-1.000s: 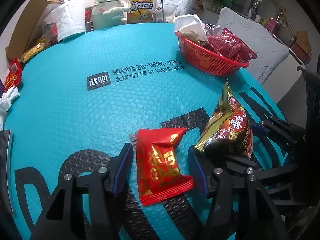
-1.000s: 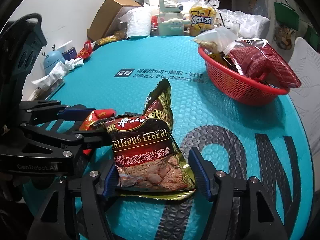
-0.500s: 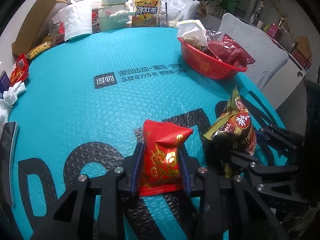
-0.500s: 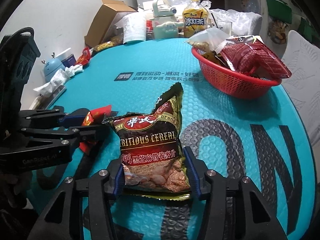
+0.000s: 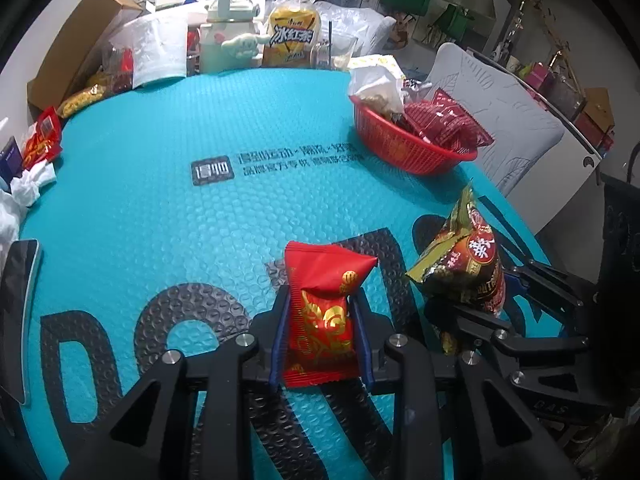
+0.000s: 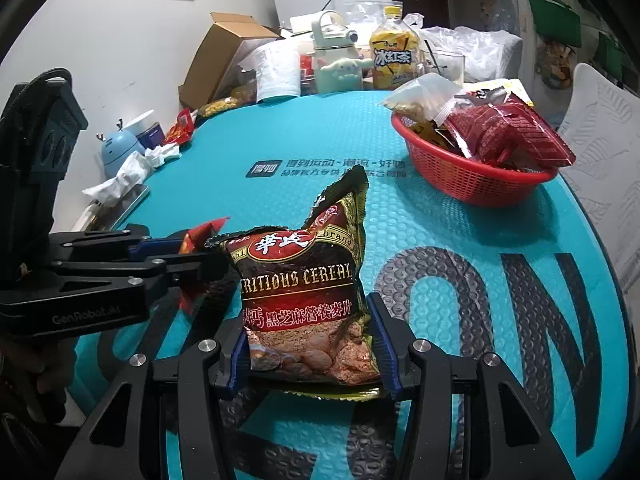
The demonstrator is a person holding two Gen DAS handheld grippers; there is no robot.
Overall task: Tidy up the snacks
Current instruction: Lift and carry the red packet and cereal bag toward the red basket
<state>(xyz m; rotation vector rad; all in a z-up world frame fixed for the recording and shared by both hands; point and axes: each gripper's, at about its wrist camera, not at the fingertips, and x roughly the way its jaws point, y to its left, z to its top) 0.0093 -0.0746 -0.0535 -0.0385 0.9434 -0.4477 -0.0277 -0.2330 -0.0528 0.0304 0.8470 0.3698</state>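
Observation:
My left gripper [image 5: 320, 320] is shut on a small red snack packet [image 5: 322, 312] with gold print and holds it above the teal mat. My right gripper [image 6: 312, 344] is shut on a dark red and gold cereal bag [image 6: 308, 296], also lifted off the mat. The two grippers are side by side; the cereal bag shows in the left wrist view [image 5: 464, 264] and the left gripper in the right wrist view [image 6: 188, 256]. A red plastic basket [image 5: 404, 152] with several snack packs stands at the far right of the table; it also shows in the right wrist view [image 6: 472, 184].
A teal bubble mat [image 5: 180, 220] covers the round table. At the back stand a yellow iced-tea bottle [image 5: 292, 36], a pale green kettle [image 5: 224, 40], a cardboard box [image 5: 76, 52] and bags. Red packets [image 5: 40, 144], tissues and a phone [image 5: 16, 312] lie at the left edge. A white chair [image 5: 500, 120] stands behind the basket.
Both grippers closed on their snacks, the left on the red packet and the right on the cereal bag, then lifted them off the mat.

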